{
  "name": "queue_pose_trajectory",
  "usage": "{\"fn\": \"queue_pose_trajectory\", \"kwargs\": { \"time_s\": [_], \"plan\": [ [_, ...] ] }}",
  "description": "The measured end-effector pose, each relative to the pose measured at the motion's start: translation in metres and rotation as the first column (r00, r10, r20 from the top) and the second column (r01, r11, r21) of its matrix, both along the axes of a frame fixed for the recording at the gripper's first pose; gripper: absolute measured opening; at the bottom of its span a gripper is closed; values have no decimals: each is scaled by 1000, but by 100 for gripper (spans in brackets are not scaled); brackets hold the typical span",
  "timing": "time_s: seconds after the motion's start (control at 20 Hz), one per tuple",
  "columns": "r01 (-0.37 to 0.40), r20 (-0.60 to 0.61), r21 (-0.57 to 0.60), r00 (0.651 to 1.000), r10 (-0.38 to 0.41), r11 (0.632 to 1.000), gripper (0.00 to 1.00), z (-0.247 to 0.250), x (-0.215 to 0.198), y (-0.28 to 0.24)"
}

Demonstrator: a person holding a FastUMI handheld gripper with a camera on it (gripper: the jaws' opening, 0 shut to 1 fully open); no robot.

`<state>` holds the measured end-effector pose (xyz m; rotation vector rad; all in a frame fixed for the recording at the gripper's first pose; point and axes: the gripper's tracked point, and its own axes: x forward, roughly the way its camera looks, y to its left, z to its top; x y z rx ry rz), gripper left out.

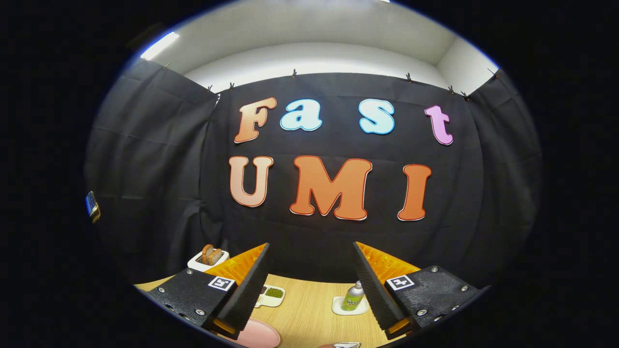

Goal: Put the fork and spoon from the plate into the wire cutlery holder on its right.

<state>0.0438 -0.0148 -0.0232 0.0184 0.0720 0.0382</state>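
My gripper [310, 251] is held high over the wooden table [309, 309], fingers wide apart and open, with nothing between them. Down between the fingers, close to me, the rim of a pink plate [261, 334] peeks out by the left finger [251, 285]. A sliver of metal [346, 344] shows close to me by the right finger [375, 290]; I cannot tell whether it is the wire cutlery holder. Fork and spoon are hidden.
A white toaster with bread slices [209, 257] stands at the table's back left. A small white tray with green contents [272, 295] lies beyond the plate. A green bottle on a white coaster [353, 297] stands near the right finger.
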Motion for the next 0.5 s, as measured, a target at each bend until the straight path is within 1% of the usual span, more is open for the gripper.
{"fn": "queue_pose_trajectory", "kwargs": {
  "time_s": [0.5],
  "plan": [
    [-12,0,-13,1000,12,1000,98,-1,0,6]
  ]
}}
